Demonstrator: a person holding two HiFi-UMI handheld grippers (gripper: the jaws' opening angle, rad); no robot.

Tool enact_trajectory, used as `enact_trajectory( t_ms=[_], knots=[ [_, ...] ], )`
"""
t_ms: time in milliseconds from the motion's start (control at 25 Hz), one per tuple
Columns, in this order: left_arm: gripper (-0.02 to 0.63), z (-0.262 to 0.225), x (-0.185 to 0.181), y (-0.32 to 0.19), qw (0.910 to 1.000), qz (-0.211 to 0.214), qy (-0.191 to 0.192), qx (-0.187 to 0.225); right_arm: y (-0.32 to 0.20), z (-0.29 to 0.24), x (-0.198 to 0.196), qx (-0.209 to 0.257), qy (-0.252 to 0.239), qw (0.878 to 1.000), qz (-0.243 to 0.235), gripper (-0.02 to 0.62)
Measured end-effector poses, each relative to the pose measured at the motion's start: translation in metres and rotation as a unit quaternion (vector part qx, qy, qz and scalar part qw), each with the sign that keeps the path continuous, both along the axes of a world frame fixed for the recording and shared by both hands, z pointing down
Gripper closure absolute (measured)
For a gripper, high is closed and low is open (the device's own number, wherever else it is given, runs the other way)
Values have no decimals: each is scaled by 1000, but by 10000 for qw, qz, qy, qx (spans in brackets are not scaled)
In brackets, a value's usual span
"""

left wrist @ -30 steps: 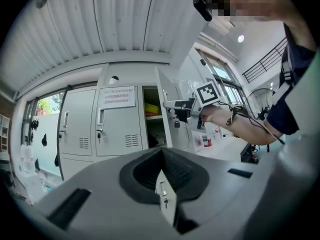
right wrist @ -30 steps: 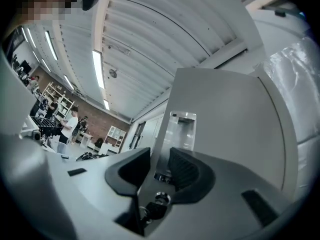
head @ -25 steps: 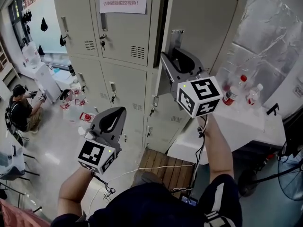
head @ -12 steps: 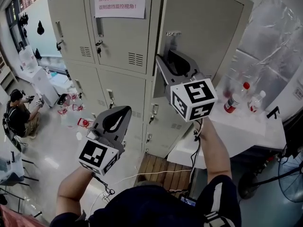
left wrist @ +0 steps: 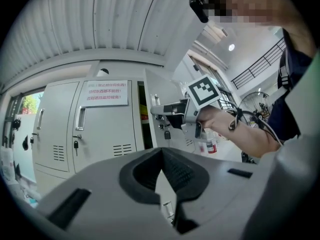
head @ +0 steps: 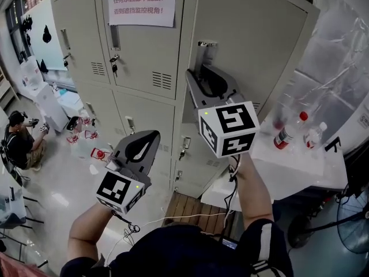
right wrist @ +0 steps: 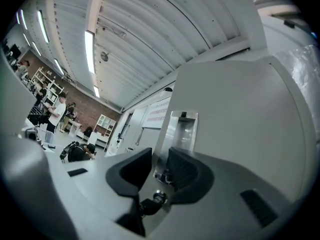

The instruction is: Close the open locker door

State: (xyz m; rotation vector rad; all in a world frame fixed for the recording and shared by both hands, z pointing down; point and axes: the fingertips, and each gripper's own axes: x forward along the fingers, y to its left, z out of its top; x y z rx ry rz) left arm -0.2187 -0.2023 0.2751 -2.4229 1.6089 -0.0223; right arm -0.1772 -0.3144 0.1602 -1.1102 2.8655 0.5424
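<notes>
Grey plastic jaws of the left gripper (left wrist: 161,156) stand only narrowly apart, with nothing between their ribbed black pads; it is held low at the left, free of the lockers and pointing toward them. Higher and to the right, the right gripper (right wrist: 159,161) is held up against the free edge of the open locker door (head: 253,45), just below the door's recessed handle (right wrist: 181,129). Its jaws have just been closing and now leave a slim gap. The door's edge and a small lock with a key (right wrist: 150,204) show through that gap, but whether the pads actually touch the metal cannot be told. The door is swung out from the top right compartment of the pale grey bank of lockers (head: 144,62), which carries a paper notice (head: 137,2) with red print. Beyond the door, two bottles (head: 286,130) stand on a white table (head: 288,160). Far off at the left, a person (head: 20,146) sits on the floor.
</notes>
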Motion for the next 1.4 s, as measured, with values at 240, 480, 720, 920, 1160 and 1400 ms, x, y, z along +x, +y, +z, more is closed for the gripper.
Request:
enact_trajectory(
  t_ms=[240, 480, 720, 920, 1160, 1400],
  knots=[
    [603, 3, 1, -14, 9999, 61, 91, 81, -3, -1, 0, 88, 9, 9999, 112, 489],
    [603, 4, 0, -22, 9994, 289, 78, 192, -5, -1, -2, 196, 72, 9994, 284, 483],
    [603, 23, -16, -30, 9974, 637, -42, 345, -10, 0, -3, 746, 13, 9946, 719, 468],
    [603, 50, -35, -35, 9918, 1178, -295, 406, -16, 1, -5, 1199, -111, 9858, 1171, 462],
    [603, 63, -64, -37, 9832, 1745, -433, 317, -29, 0, -8, 1209, -151, 9777, 1710, 462],
    [603, 64, -71, -36, 9709, 2322, -521, 279, -24, 0, -5, 1412, -150, 9644, 2232, 472]
  ],
)
